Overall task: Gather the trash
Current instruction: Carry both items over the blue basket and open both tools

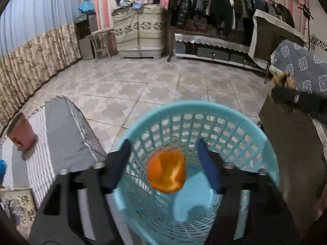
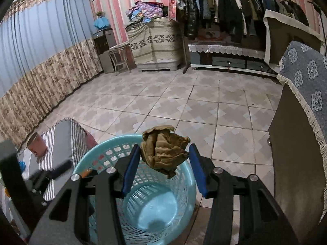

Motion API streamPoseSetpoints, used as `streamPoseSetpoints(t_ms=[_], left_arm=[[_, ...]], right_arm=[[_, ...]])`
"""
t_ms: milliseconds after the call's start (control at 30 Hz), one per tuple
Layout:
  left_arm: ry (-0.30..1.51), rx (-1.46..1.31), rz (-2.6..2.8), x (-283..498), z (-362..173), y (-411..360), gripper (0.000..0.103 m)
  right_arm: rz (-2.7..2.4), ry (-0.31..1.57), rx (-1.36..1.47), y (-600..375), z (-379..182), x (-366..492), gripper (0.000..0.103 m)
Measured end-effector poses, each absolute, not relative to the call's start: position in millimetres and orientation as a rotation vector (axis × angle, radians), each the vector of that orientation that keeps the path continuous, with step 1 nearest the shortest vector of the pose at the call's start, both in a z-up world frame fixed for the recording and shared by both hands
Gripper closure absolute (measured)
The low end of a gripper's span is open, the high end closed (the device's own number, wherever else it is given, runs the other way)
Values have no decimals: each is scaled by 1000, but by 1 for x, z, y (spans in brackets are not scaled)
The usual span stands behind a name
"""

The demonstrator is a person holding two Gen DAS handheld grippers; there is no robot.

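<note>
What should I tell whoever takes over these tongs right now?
Left tongs: open, over the blue basket; the orange piece is between the fingers, blurred, apparently dropping in.
Right tongs: shut on the crumpled brown paper, held above the basket's rim.
Done: no trash visible on the basket floor yet; orange piece released.
Left: open the right tongs over the basket to drop the paper. The pink cup stands on the striped cloth beside the basket, possibly next.

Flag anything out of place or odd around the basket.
A blurred orange piece sits unsupported between the open left gripper fingers, over the blue basket. Nothing looks spilled or damaged.
</note>
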State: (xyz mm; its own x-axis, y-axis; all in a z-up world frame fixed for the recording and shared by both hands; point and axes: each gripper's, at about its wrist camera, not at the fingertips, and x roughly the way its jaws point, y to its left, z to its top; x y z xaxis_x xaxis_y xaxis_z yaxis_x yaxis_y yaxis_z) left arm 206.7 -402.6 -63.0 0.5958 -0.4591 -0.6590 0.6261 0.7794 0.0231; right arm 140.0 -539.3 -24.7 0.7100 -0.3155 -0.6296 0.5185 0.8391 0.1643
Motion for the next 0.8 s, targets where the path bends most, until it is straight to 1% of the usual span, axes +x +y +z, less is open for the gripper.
streamPoseSetpoints(t_ms=[100,167,233,300,367,467,500,533,567,633,667,700,800], left_arm=[[665,245,-613,209,-51,-386,22],[640,234,-564,211,-41,-368,13],[627,207,-527,212,-34,-349,11],[623,193,-504,213,-29,-333,10],[608,176,-467,212,-23,-316,7],[590,150,-428,210,-15,-293,6],[588,146,-414,210,-13,-287,6],[585,142,-399,210,-10,-278,6],[583,140,-390,209,-9,-273,6],[583,136,-370,209,-7,-262,6],[587,135,-358,210,-6,-254,6],[588,135,-351,209,-6,-248,6],[588,139,-321,209,-5,-231,6]], right_arm=[[-453,632,334,-535,-23,141,54],[-447,628,329,-531,-22,142,54],[-432,628,317,-524,-21,145,54],[-420,637,306,-517,-21,149,53],[-402,652,294,-509,-23,154,52],[-379,672,286,-497,-26,163,51],[-375,677,288,-496,-27,165,48],[-373,687,295,-495,-29,167,48],[-372,693,301,-494,-31,168,44],[-360,701,313,-493,-35,171,34],[-364,702,316,-493,-36,172,24],[-365,702,318,-493,-37,173,20],[-356,703,319,-489,-39,175,18]])
